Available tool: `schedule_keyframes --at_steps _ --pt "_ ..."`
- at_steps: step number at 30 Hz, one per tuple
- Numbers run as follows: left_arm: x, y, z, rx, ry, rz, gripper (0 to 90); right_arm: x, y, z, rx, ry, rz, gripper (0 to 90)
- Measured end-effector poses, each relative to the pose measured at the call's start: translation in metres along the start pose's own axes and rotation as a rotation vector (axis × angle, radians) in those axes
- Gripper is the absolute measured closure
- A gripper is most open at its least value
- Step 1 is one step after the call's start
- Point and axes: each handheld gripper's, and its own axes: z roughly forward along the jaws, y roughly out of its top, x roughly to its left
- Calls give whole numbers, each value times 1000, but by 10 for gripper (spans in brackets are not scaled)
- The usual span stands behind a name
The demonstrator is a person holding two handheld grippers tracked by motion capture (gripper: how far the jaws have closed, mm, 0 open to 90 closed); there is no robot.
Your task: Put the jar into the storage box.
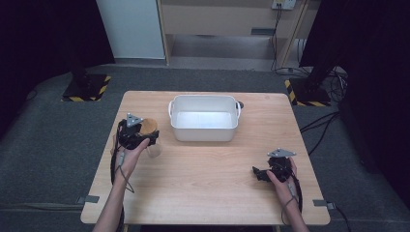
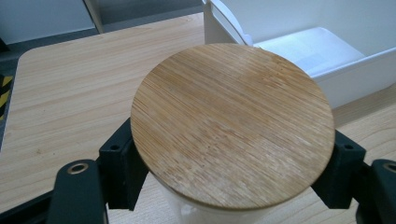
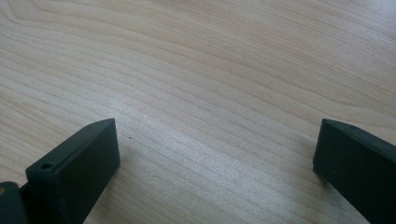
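A white jar point(image 2: 187, 210) with a round bamboo lid point(image 2: 233, 121) sits between the jaws of my left gripper point(image 2: 232, 144), which press on its body just under the lid. In the high view this gripper point(image 1: 150, 139) and the lidded jar point(image 1: 149, 126) are at the table's left, just left of the white tub point(image 1: 204, 133). Whether the jar rests on the table I cannot tell. My right gripper point(image 1: 261, 173) is near the front right of the table, held in a hand. Its jaws point(image 3: 215, 135) stand wide apart over bare wood.
The white rectangular tub point(image 2: 355, 70) with side handles stands at the back middle of the wooden table point(image 1: 208, 179), and its inside looks bare. A small dark object point(image 1: 240, 104) lies behind its right handle. Black stands and cables are on the floor beyond.
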Motion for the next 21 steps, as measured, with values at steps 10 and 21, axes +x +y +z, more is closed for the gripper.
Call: schedule_keyframes --at_steps 10,21 --pt "-1 0 0 1 2 -2 244 0 0 0 0 0 0 7" --pt "-2 1 -2 4 4 -1 245 0 0 0 0 0 0 7"
